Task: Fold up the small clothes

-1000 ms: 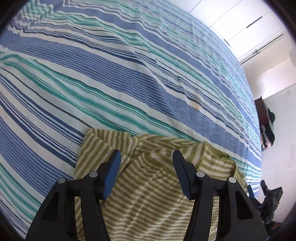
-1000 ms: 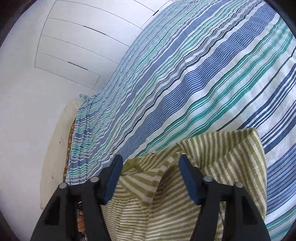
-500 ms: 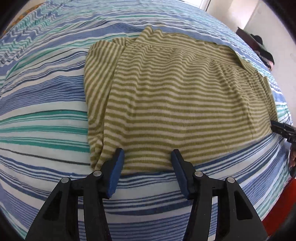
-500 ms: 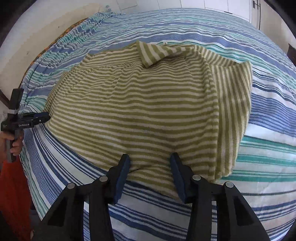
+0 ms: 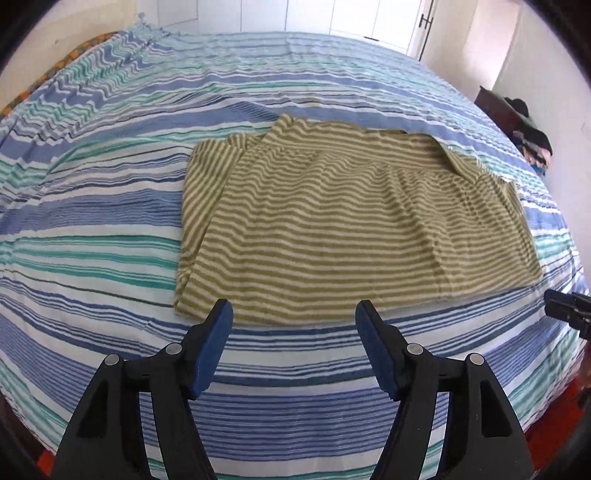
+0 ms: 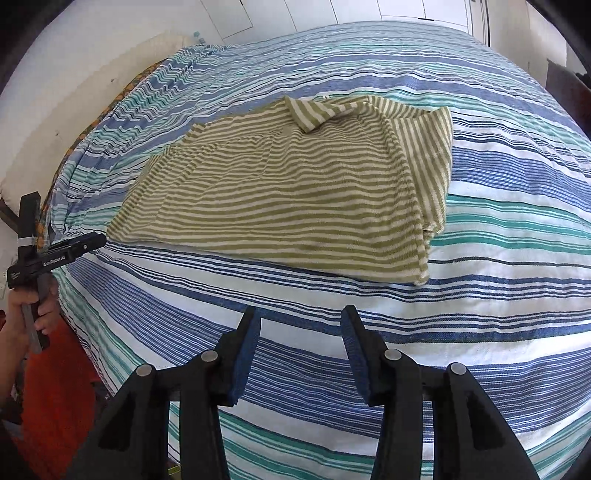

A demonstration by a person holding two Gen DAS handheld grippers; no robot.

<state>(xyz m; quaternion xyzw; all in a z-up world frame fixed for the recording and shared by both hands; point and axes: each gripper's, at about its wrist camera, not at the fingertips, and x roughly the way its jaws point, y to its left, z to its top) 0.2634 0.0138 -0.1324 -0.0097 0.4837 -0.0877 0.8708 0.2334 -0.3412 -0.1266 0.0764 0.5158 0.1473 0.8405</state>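
An olive-and-cream striped shirt (image 5: 351,229) lies folded into a rough rectangle on the bed; it also shows in the right wrist view (image 6: 288,199), with one sleeve flap folded over at its far edge. My left gripper (image 5: 293,314) is open and empty, held just short of the shirt's near left hem. My right gripper (image 6: 301,321) is open and empty, a little back from the shirt's near edge. The left gripper's body (image 6: 55,254) shows at the left of the right wrist view, and the right gripper's tip (image 5: 569,306) at the right edge of the left wrist view.
The bed is covered by a blue, teal and white striped sheet (image 5: 110,221), also in the right wrist view (image 6: 498,295). White wardrobe doors (image 5: 332,14) stand behind. Dark clothes (image 5: 528,125) lie on furniture at the right. Red flooring (image 6: 55,369) shows at the bed's near edge.
Both grippers have drawn back from over the shirt toward the bed's near edge, and the view has tipped down. The shirt now lies wholly in front of both, untouched.
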